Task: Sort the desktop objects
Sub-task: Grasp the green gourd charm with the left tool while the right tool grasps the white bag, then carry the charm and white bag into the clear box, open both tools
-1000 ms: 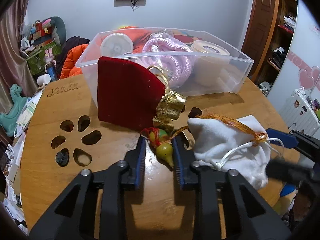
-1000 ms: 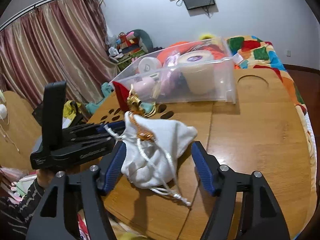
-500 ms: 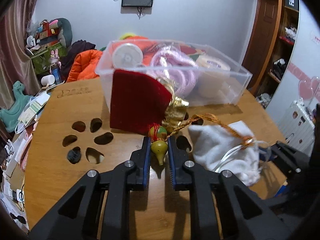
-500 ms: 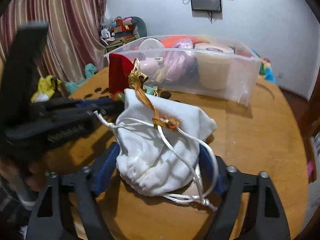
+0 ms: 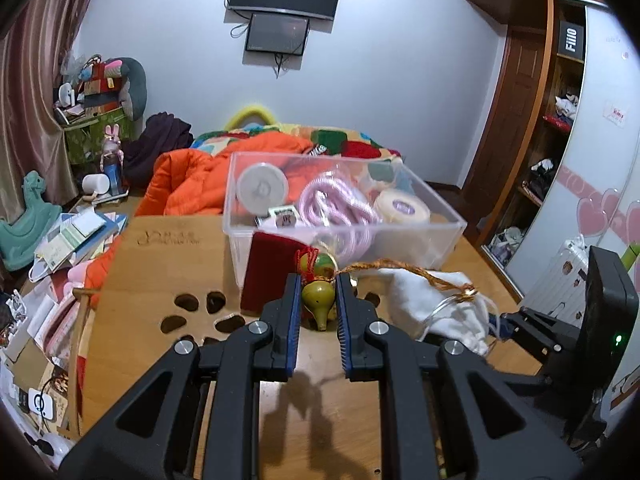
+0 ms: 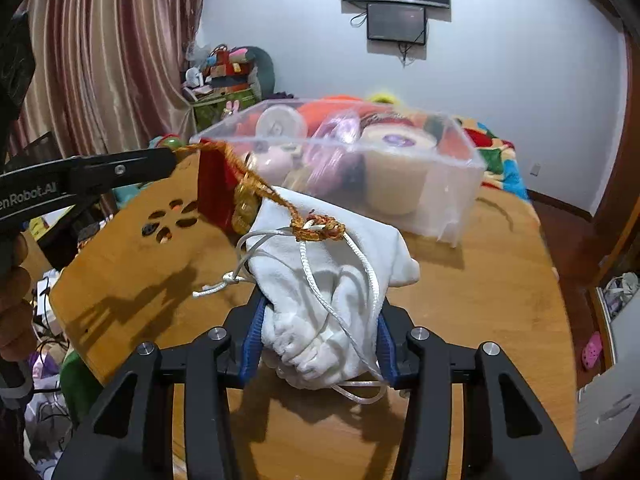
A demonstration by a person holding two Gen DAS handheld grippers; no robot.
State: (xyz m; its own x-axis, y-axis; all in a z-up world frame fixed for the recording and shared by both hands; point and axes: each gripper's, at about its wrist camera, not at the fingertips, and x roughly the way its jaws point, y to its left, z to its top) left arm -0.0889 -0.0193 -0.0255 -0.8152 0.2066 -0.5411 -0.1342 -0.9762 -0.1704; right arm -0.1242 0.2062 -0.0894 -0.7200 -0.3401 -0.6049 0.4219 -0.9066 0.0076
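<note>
My left gripper (image 5: 318, 300) is shut on a small green gourd charm (image 5: 318, 298) and holds it above the wooden table (image 5: 160, 272). A braided gold cord (image 5: 400, 270) runs from the charm to a white drawstring pouch (image 5: 432, 300). My right gripper (image 6: 320, 332) is shut on that white pouch (image 6: 332, 272), which rests on the table; the cord (image 6: 280, 200) is stretched taut toward the left gripper (image 6: 172, 160). A red velvet pouch (image 5: 272, 272) with gold trim leans on the clear plastic bin (image 5: 436, 236).
The bin (image 6: 460, 184) holds a tape roll (image 5: 402, 210), a pink rope coil (image 5: 336, 208) and a round white lid (image 5: 262, 188). Paw-shaped cutouts (image 5: 200, 312) mark the table's left part. Papers and clutter (image 5: 68, 240) lie beyond the left edge. A bed (image 5: 280, 144) stands behind.
My left gripper closed on the gourd charm and lifted it, pulling the cord taut. My right gripper closed on the white pouch.
</note>
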